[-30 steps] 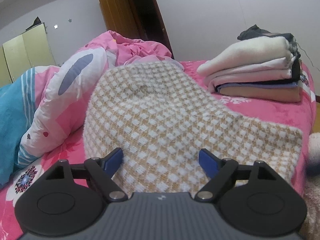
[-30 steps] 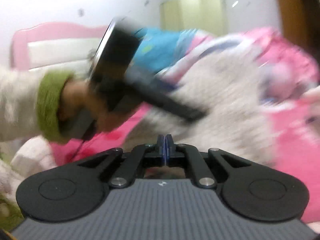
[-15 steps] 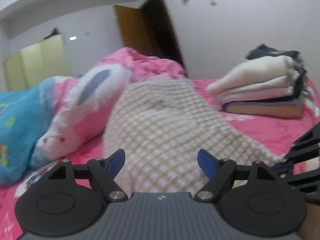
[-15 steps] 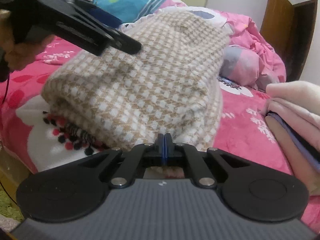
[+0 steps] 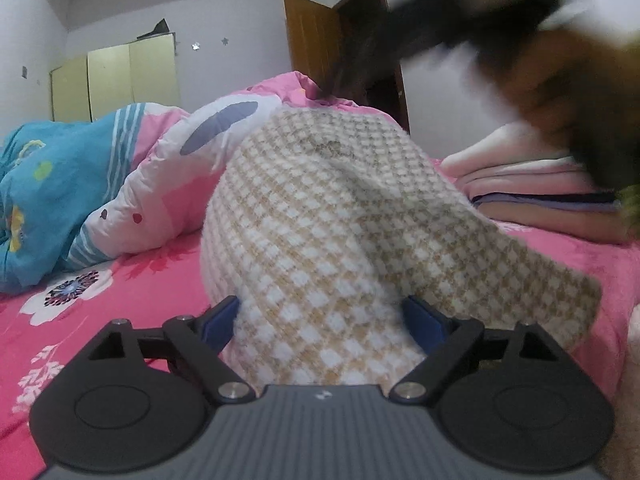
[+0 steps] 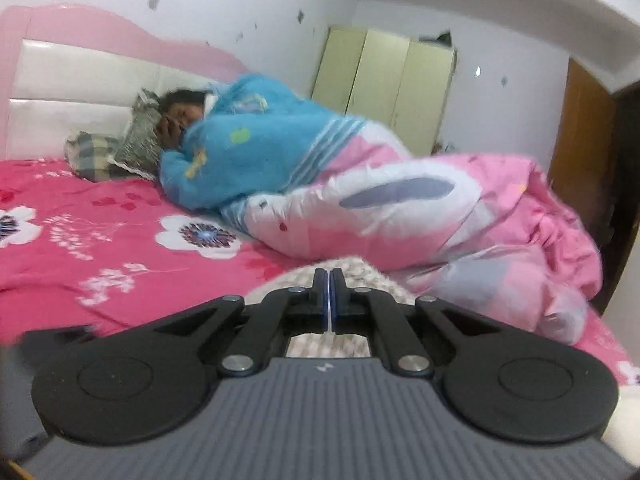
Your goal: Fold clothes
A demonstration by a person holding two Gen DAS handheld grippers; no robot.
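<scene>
- Checked tan-and-white cloth (image 5: 320,216) lies heaped on the pink bed (image 5: 132,292).
- Left tool (image 5: 322,322) is opening, cloth between its blue fingers (image 5: 218,322).
- Right tool (image 6: 329,300) is closed, holding nothing.

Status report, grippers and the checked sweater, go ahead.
Left gripper jaws opening, checked sweater bunched between them. Right gripper shut, empty, above the sweater. Folded stack beside it. Quilt behind.

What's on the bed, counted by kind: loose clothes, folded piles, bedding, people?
Checked knit: 1
Folded pile: 1
Quilt: 1
Pillows: 2
Person lying down: 1
Total: 6
</scene>
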